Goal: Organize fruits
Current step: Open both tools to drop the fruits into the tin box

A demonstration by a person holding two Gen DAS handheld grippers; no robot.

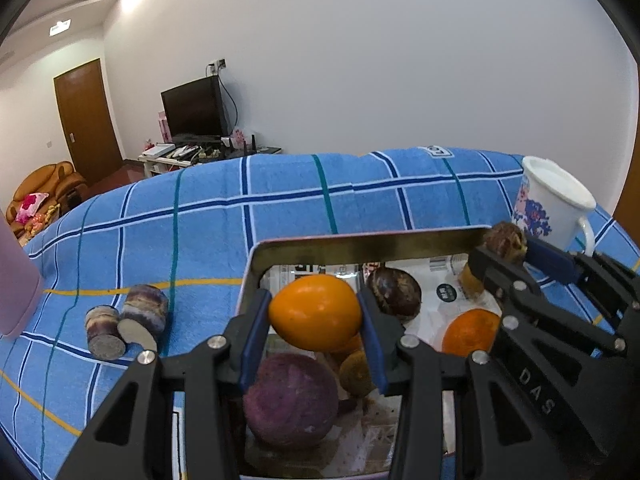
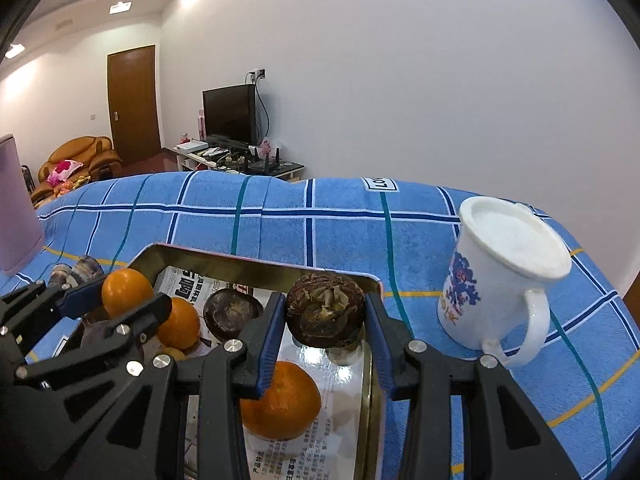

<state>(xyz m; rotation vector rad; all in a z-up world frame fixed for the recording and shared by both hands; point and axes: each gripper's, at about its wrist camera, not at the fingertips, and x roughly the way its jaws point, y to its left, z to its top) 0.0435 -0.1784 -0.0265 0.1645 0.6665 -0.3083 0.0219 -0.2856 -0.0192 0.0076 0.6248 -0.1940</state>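
A metal tray (image 1: 360, 240) lined with newspaper sits on the blue checked cloth. My left gripper (image 1: 314, 316) is shut on an orange fruit (image 1: 316, 312) and holds it above the tray. Under it lie a purple round fruit (image 1: 290, 398), a dark brown fruit (image 1: 394, 294) and another orange (image 1: 470, 330). My right gripper (image 2: 326, 314) is shut on a brown scaly fruit (image 2: 325, 314), above the tray's (image 2: 256, 266) far right corner. An orange (image 2: 282, 402) lies under it. The left gripper with its orange (image 2: 126, 292) shows at the left.
Two purple sugarcane pieces (image 1: 128, 326) lie on the cloth left of the tray. A white mug with blue print (image 2: 500, 276) stands right of the tray. A pink container (image 1: 16, 280) stands at the far left. A TV, door and sofa are behind.
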